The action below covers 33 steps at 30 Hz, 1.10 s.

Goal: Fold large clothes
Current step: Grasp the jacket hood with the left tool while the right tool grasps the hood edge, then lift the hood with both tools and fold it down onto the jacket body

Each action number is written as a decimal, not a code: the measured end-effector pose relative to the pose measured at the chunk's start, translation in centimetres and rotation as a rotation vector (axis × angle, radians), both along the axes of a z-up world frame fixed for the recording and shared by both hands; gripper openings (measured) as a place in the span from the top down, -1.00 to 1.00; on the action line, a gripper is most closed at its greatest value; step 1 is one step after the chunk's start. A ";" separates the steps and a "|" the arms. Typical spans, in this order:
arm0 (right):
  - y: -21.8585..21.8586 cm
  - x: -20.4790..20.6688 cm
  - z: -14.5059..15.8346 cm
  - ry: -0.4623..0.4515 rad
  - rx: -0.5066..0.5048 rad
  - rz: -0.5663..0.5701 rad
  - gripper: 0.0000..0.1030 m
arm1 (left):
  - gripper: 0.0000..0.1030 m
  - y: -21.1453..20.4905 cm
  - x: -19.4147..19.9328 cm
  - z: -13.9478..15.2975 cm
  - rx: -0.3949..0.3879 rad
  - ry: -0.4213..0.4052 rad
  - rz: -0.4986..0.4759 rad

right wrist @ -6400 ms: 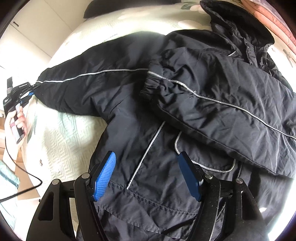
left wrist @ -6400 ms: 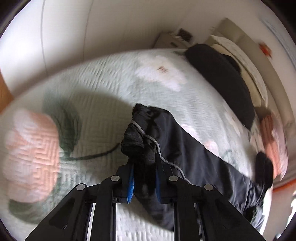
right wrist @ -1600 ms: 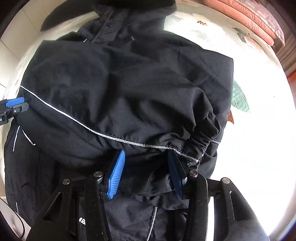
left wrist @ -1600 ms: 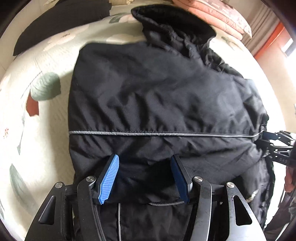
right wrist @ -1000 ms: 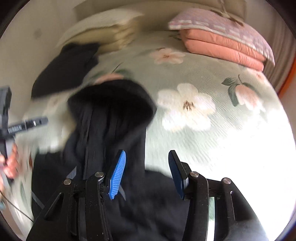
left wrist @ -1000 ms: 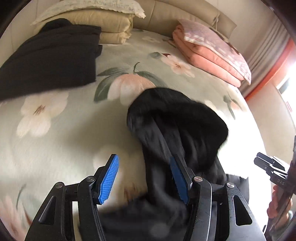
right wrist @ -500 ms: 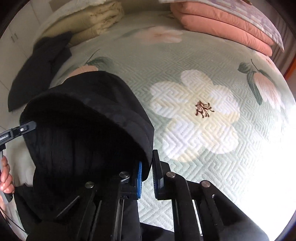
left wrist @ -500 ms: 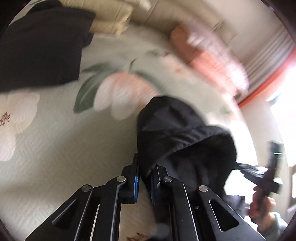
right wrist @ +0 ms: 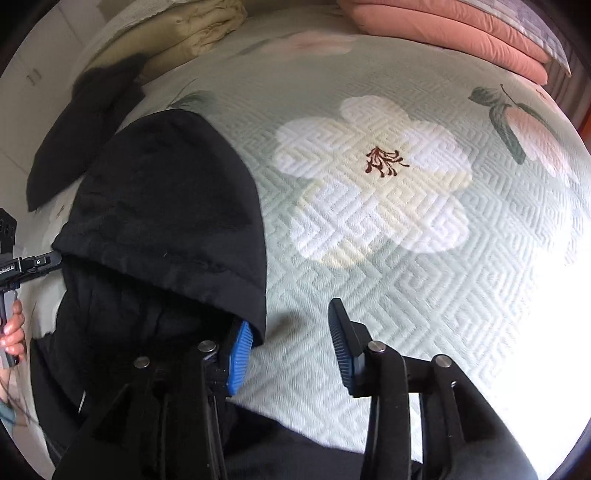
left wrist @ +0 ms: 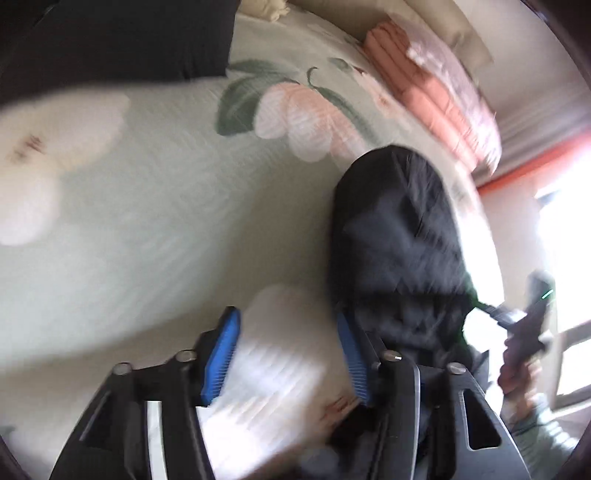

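A black jacket lies on the flowered bedspread, its hood (right wrist: 162, 206) spread flat toward the pillows. My right gripper (right wrist: 288, 347) is open and empty, its left pad beside the hood's right corner. In the blurred left wrist view the hood (left wrist: 399, 236) lies to the right of my left gripper (left wrist: 288, 354), which is open and empty over the bedspread. The left gripper's tip (right wrist: 37, 264) also shows at the hood's left edge in the right wrist view. The right gripper (left wrist: 517, 317) shows blurred in the left wrist view.
The pale green quilted bedspread (right wrist: 369, 184) covers the bed. Folded pink blankets (right wrist: 461, 33) and cream bedding (right wrist: 184, 33) lie at the headboard. Another black garment (right wrist: 81, 125) lies at the back left. An orange-trimmed wall and window (left wrist: 554, 206) are to the right.
Both grippers were shut on the hood's corners half a second ago; both have opened and let go. The hood now lies flat, and the left gripper has shifted left of it.
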State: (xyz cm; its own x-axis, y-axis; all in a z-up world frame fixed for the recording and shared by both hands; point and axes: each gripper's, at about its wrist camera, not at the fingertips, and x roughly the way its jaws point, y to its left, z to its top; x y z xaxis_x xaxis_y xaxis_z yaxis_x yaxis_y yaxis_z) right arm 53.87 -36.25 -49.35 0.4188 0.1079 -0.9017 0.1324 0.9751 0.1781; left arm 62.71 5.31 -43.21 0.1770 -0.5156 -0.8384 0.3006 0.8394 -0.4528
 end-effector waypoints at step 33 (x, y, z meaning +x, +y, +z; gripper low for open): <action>6.1 7.8 2.4 -0.047 -0.073 0.258 -0.03 | -0.19 -12.2 0.2 3.2 0.199 -0.277 -0.307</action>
